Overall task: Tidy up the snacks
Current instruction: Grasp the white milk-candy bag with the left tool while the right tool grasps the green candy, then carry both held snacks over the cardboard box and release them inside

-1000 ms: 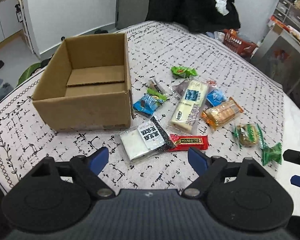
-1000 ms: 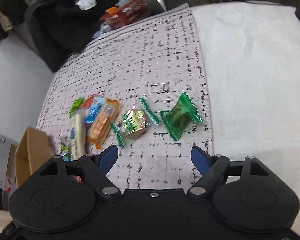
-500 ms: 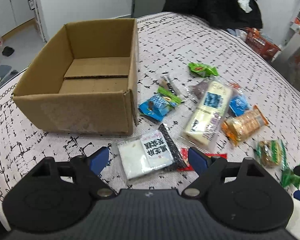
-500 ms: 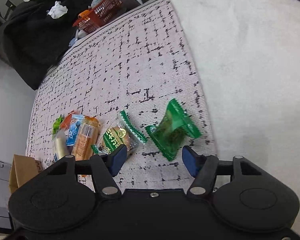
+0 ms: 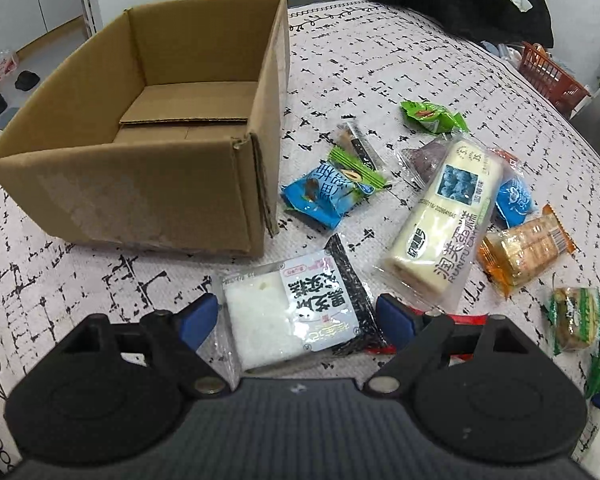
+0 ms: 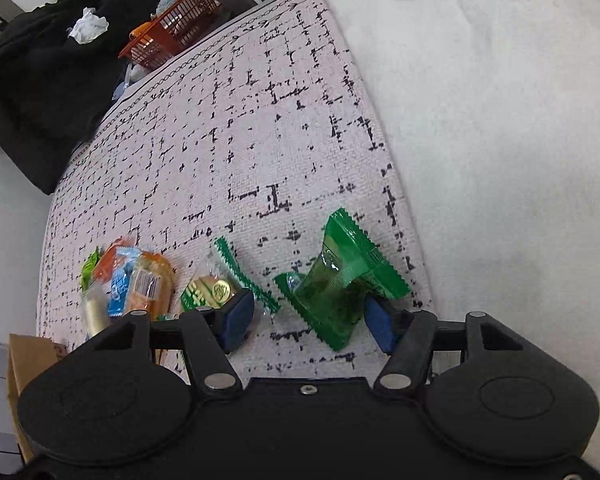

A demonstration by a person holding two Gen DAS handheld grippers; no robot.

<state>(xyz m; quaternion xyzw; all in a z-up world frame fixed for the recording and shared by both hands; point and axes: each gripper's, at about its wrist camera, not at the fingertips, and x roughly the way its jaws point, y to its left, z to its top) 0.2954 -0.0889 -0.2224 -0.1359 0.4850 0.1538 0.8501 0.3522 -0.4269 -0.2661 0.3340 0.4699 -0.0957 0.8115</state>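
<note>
My left gripper (image 5: pixel 298 318) is open, its blue fingertips on either side of a white rice-cake packet with a black strip (image 5: pixel 296 312) lying on the patterned cloth. An open, empty cardboard box (image 5: pixel 148 140) stands just behind it to the left. My right gripper (image 6: pixel 310 318) is open around a green wrapped snack (image 6: pixel 340 280) on the cloth; its jaws stand apart. Other snacks lie between: a long cream cake roll (image 5: pixel 440 220), a blue packet (image 5: pixel 324 192), an orange cracker pack (image 5: pixel 520 252), a green-striped pastry (image 6: pixel 216 286).
A red bar (image 5: pixel 464 320) lies partly under my left gripper. A red basket (image 6: pixel 172 28) and black clothing (image 6: pixel 40 60) lie past the far edge of the cloth. White bedding (image 6: pixel 500 140) lies right of the cloth.
Both grippers moved forward and down. The left now straddles the white rice-cake packet. The right now straddles the green snack, with its jaws narrower than before.
</note>
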